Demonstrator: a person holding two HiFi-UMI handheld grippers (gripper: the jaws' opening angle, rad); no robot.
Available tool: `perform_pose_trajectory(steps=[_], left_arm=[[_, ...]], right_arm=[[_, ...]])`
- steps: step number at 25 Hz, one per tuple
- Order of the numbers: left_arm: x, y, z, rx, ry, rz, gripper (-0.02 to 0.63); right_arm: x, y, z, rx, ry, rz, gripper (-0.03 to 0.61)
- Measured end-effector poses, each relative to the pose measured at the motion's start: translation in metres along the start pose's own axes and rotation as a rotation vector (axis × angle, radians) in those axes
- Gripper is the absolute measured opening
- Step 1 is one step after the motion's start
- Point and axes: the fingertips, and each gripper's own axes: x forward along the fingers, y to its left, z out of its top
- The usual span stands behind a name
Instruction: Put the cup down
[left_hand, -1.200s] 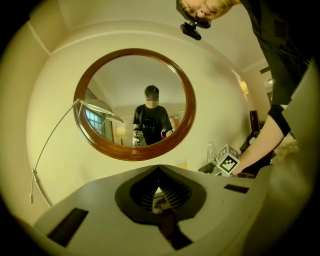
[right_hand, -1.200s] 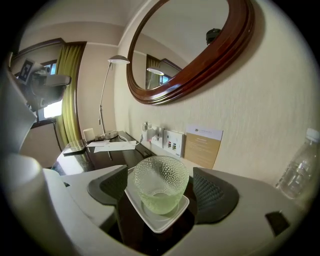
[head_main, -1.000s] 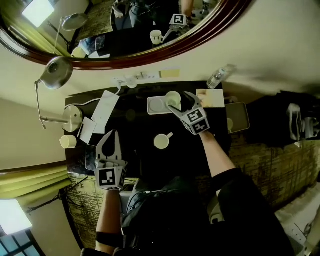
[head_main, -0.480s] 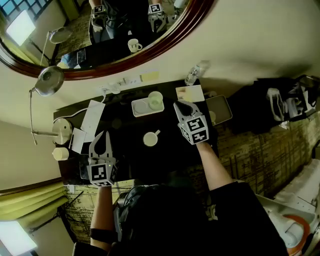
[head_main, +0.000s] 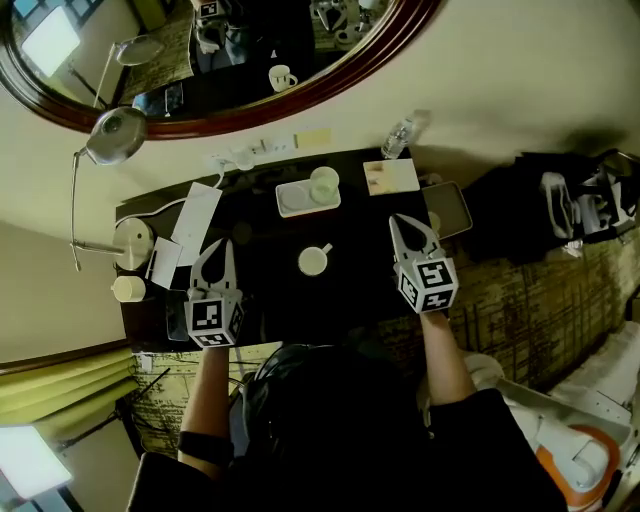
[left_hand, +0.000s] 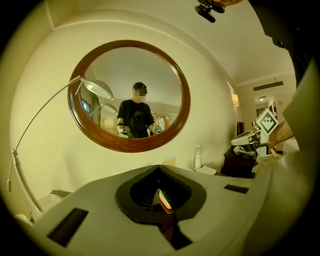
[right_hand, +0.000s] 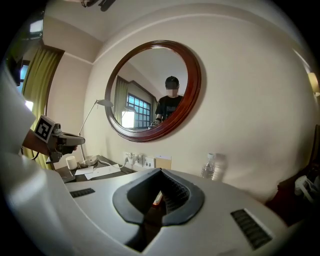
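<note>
On the dark desk (head_main: 262, 243) | tray (head_main: 292, 202) holding cup (head_main: 323, 185) | round mirror (head_main: 220, 50) above

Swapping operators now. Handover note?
Left gripper: shut, empty, over the left part of the desk.
Right gripper: its fingers have just been closing and are now shut with nothing between them, clear of both cups.
Cup: upright on the tray at the back of the desk. Second cup: mid-desk.
Done: cup is down.
Left: nothing apparent.
</note>
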Motion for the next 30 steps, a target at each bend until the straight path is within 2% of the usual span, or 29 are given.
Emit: perform_pose_trajectory(steps=[10, 15, 18, 20, 23, 26, 28, 30], left_arm=[[0.004, -0.019, -0.001, -0.051, -0.034, -0.026, 0.003], [0.004, -0.029, -0.007, -0.06, 0.008, -0.03, 0.003], [0.007, -0.038, -0.024, -0.067, 0.057, -0.063, 0.112], [0.01, -0.049, -0.039, -0.073, 0.107, -0.105, 0.236], [0.017, -0.078, -0.063, -0.054, 0.196, -0.205, 0.351], [0.027, -0.116, -0.081, 0.0, 0.275, -0.324, 0.48], [0.034, -0.139, -0.096, 0.038, 0.331, -0.393, 0.537], [0.04, -0.161, -0.111, 0.058, 0.4, -0.453, 0.558]], right_arm=[[-0.017, -0.016, -0.017, 0.044, -0.001, -0.009, 0.002], [-0.016, -0.012, -0.018, 0.048, 0.008, 0.022, 0.002], [-0.015, -0.011, -0.02, 0.046, 0.011, 0.033, 0.002], [-0.016, -0.012, -0.021, 0.05, 0.011, 0.037, 0.002], [-0.019, -0.017, -0.026, 0.052, 0.015, 0.029, 0.002], [-0.02, -0.02, -0.032, 0.057, 0.023, 0.026, 0.002], [-0.021, -0.021, -0.033, 0.067, 0.032, 0.028, 0.002], [-0.024, -0.025, -0.04, 0.075, 0.04, 0.014, 0.003]])
